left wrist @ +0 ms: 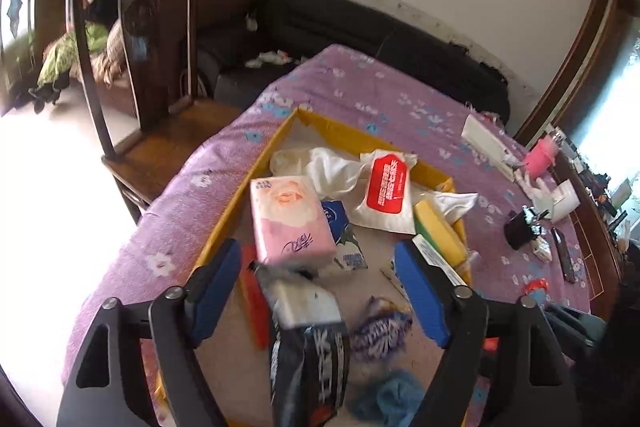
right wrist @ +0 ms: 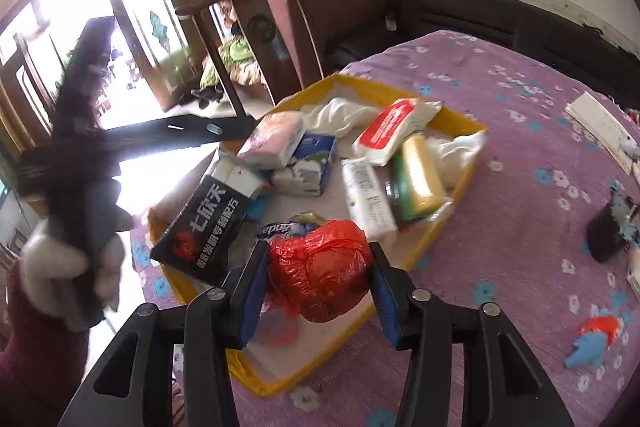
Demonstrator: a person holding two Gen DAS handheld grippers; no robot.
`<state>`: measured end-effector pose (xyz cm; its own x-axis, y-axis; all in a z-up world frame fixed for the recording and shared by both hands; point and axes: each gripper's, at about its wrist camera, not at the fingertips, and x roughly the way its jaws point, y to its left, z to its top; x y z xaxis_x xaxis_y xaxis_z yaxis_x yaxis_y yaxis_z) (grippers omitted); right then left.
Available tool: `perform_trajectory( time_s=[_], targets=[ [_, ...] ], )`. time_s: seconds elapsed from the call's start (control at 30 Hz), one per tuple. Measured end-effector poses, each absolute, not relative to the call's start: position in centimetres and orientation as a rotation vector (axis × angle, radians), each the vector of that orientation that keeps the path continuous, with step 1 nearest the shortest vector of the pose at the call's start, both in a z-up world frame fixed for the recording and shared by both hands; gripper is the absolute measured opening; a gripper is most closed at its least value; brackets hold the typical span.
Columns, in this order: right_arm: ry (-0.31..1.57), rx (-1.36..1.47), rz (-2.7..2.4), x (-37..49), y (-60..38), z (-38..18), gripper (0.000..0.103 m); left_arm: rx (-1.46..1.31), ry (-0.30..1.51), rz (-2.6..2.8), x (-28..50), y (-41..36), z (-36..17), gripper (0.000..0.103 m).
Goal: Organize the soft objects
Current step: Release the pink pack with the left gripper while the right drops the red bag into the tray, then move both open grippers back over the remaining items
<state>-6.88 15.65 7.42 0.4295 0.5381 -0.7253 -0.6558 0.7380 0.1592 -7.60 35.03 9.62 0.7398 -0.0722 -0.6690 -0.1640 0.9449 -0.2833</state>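
Right gripper (right wrist: 318, 287) fingers pinching red bag (right wrist: 320, 271) above tray (right wrist: 460, 119); left gripper (left wrist: 320, 287) fingers spread over black pack (left wrist: 308, 343). Lower gently, release inside.

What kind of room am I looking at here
Probably a living room in a home. A black sofa runs along the wall, a carved wooden chair stands beside a table with a purple floral cloth, and glazed wooden doors open to daylight.
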Motion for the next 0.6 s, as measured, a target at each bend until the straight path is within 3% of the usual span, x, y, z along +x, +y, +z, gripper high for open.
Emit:
perform_trajectory(
  time_s=[0.13,0.23,0.6],
  targets=[
    [0.852,-0.151,0.75,-6.6,16.1,6.8,0.071,-0.309,0.674,0.094,-10.0,35.1,10.9,0.083],
    [0.822,-0.139,0.73,-7.0,15.3,7.6,0.076,-0.264,0.632,0.126,-11.5,34.3,11.7,0.085],
    [0.797,-0.019,0.6,-6.2,7.9,8.2,0.08,-0.058,0.61,0.221,-12.7,26.9,11.7,0.093]
  ],
)
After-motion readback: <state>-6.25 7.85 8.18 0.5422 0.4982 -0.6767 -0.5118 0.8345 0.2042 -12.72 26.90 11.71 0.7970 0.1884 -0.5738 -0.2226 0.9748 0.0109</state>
